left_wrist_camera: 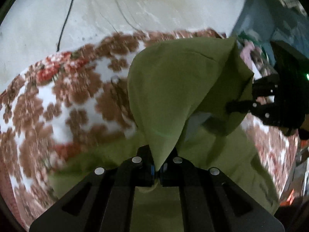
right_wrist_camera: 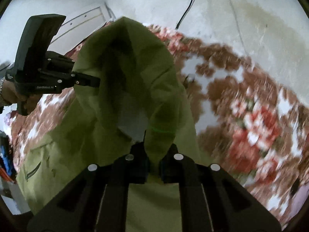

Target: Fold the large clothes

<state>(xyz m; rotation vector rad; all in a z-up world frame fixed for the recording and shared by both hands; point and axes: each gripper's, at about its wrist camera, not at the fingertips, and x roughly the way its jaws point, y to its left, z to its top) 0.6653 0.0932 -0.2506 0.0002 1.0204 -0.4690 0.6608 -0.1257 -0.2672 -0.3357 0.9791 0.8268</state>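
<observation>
Left wrist view looks steeply down along the left gripper (left_wrist_camera: 157,171), whose jaws are closed tight on a pinched corner of the green garment (left_wrist_camera: 173,89); the cloth rises from the pinch as a narrow cone and spreads toward twelve o'clock, lifted clear of the bed cover (left_wrist_camera: 63,100), a white spread with brown and red flower patterns that is smeared by motion blur. At three o'clock in this view the right gripper (left_wrist_camera: 239,104) reaches in from the side, its black fingers level and buried in another edge of the same garment. From the right wrist view, the right gripper (right_wrist_camera: 153,167) also points down, its jaws nearly closed with a fold of the garment (right_wrist_camera: 123,73) pinched between them, a narrow gap filled by cloth. The garment hangs as a tent between the two grippers, its lower part draped toward seven o'clock, where a dark pocket slit shows. At nine o'clock the left gripper (right_wrist_camera: 96,82) is seen side on, held roughly level, and a person's hand (right_wrist_camera: 13,94) wraps its handle from below, with a metal band at the wrist. White lettering on that gripper's body reads "GenRobot AI"; a smaller label beside it is too small to read. A black cable (right_wrist_camera: 188,5) hangs down the pale wall (right_wrist_camera: 251,19) near twelve o'clock.
</observation>
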